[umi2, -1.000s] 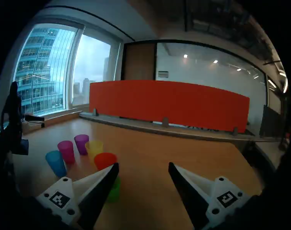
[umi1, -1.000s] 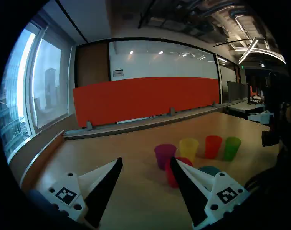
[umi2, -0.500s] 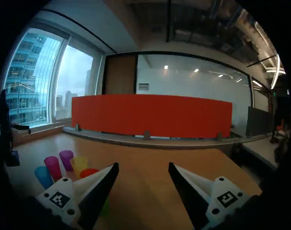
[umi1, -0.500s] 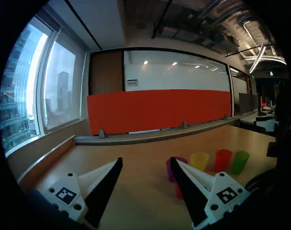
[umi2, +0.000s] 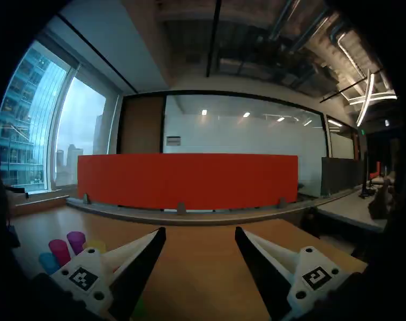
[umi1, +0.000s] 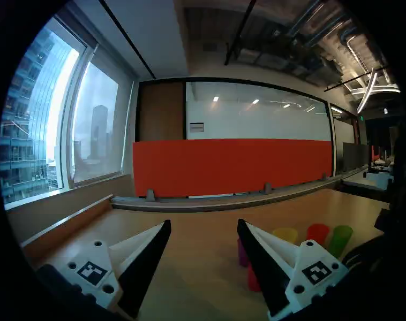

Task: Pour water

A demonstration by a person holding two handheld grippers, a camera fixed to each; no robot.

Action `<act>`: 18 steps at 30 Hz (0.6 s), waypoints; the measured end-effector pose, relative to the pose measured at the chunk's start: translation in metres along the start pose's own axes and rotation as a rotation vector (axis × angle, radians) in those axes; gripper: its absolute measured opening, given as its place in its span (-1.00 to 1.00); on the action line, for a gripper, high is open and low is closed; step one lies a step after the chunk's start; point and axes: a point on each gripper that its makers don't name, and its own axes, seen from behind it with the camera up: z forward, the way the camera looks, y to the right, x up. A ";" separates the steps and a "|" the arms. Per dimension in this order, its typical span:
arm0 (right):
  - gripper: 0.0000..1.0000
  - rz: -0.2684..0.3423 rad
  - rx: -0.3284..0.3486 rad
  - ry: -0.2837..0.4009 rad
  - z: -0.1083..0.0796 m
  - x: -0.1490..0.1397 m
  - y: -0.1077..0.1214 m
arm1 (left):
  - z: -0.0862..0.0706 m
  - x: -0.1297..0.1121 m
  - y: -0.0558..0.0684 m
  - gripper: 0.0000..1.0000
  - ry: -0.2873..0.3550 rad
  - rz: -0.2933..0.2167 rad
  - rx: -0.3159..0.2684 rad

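The left tongs [umi1: 203, 221] gape open and empty above the wooden surface [umi1: 203, 267]. Beyond one finger a yellow cup [umi1: 285, 234], an orange cup [umi1: 317, 233] and a green cup [umi1: 340, 239] stand upright in a row. The right tongs [umi2: 200, 229] are likewise open and empty, with a magenta cup [umi2: 58, 250] and a purple cup [umi2: 76, 241] at lower left.

No word or number I can make out, black-and-white square code tag [umi1: 91, 272] on each finger of my left gripper [umi1: 203, 221], square code tag [umi2: 83, 279] on each finger of my right gripper [umi2: 200, 229], small pale plaque [umi1: 196, 127] on the far wall [umi1: 256, 117], too small to read
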 end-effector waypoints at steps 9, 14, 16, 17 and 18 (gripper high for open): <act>1.00 0.018 -0.051 0.013 -0.003 0.003 0.011 | 0.000 -0.005 -0.005 0.84 0.005 -0.007 0.042; 1.00 0.037 -0.053 0.024 -0.007 0.006 0.012 | -0.002 -0.009 -0.008 0.83 0.018 0.010 0.061; 1.00 0.044 -0.053 0.028 -0.009 0.009 0.013 | -0.003 -0.011 -0.010 0.83 0.023 0.016 0.071; 1.00 0.047 -0.054 0.030 -0.010 0.010 0.013 | -0.003 -0.012 -0.011 0.83 0.026 0.020 0.076; 1.00 0.049 -0.055 0.032 -0.011 0.012 0.014 | -0.004 -0.013 -0.012 0.83 0.029 0.022 0.081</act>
